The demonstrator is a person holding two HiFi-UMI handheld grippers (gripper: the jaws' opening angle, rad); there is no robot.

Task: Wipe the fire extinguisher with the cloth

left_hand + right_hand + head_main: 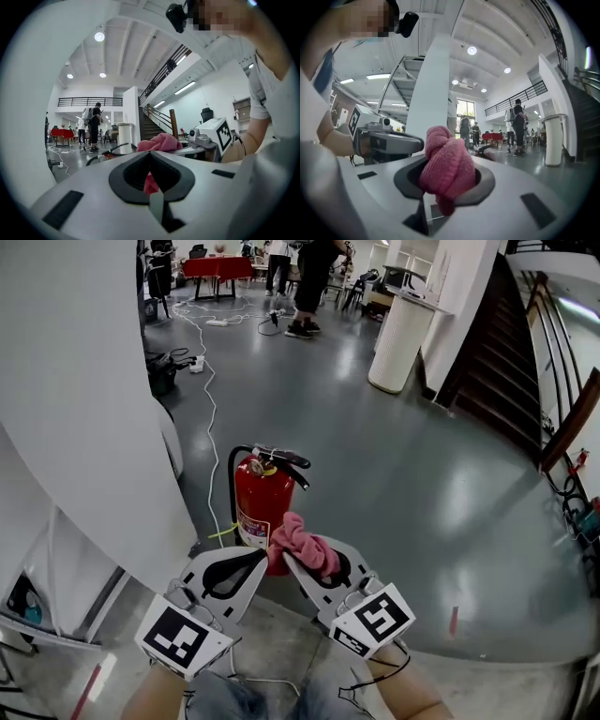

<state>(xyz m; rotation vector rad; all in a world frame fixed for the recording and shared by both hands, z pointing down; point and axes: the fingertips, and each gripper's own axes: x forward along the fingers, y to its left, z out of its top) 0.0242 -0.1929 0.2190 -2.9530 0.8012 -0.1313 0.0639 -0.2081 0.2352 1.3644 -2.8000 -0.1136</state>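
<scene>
Right claw [292,561] grasps the pink cloth [306,544]. Left claw [262,557] is clenched, tip touching the cloth, before the fire extinguisher [260,498].

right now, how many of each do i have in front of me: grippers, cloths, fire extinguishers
grippers: 2, the left gripper and the right gripper
pink cloth: 1, clamped in the right gripper's jaws
red fire extinguisher: 1, standing on the floor
total: 4
</scene>
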